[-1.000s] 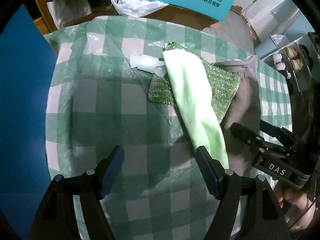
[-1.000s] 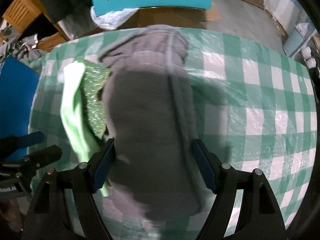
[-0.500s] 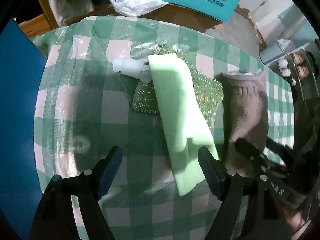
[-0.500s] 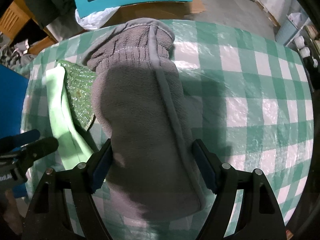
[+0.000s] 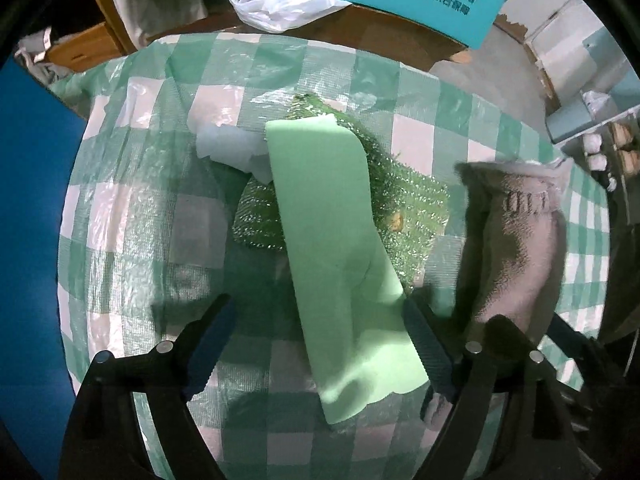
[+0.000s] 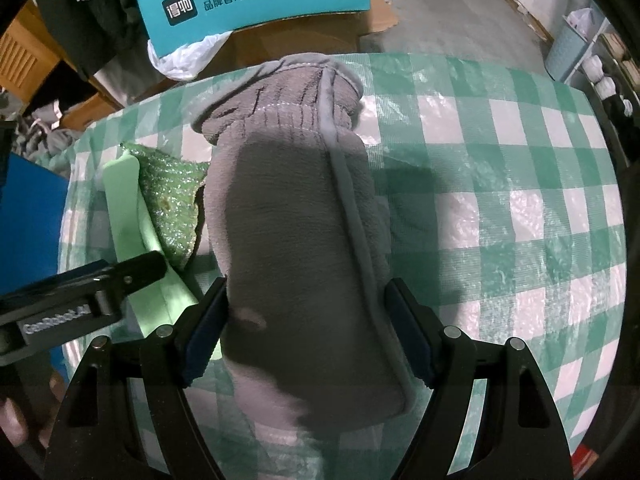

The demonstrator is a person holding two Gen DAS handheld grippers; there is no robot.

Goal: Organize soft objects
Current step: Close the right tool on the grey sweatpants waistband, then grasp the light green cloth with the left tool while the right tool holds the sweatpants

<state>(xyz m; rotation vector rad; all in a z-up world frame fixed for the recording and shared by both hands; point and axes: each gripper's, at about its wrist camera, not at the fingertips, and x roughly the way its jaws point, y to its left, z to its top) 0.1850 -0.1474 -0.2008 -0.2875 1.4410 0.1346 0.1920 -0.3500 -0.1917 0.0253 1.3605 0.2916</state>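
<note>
The left gripper (image 5: 316, 344) has just been opening its jaws wider, and they now stand at full spread over the near end of the long pale-green foam strip (image 5: 332, 240); the strip lies between them, its right edge close against the right-hand pad, but nothing is pinched. A second ago this gripper hung over bare checks with the strip off to its right, so it has slid across to straddle the strip. I judge that a grasp on the strip is being lined up, though not yet made. The strip is flat, smooth and slightly bowed at its near end, and it lies slantwise across the green-and-white checked plastic cover of the counter (image 5: 132, 216). Its far part rests on a glittery dark-green scouring pad (image 5: 404, 204), whose sparkly weave carries a small yellowish fleck, and a crumpled scrap of white plastic (image 5: 228, 148) lies just beside the strip's far left corner. Further right, the grey fleece mitt-shaped cloth (image 6: 296, 216) lies lengthwise on the counter, plush, with a ribbed cuff at the far end and a raised seam running down it. The right gripper (image 6: 306, 332) straddles its near end with jaws moderately wide, both pads close against the fleece; whether they actually press it, the dim view leaves unclear.
</note>
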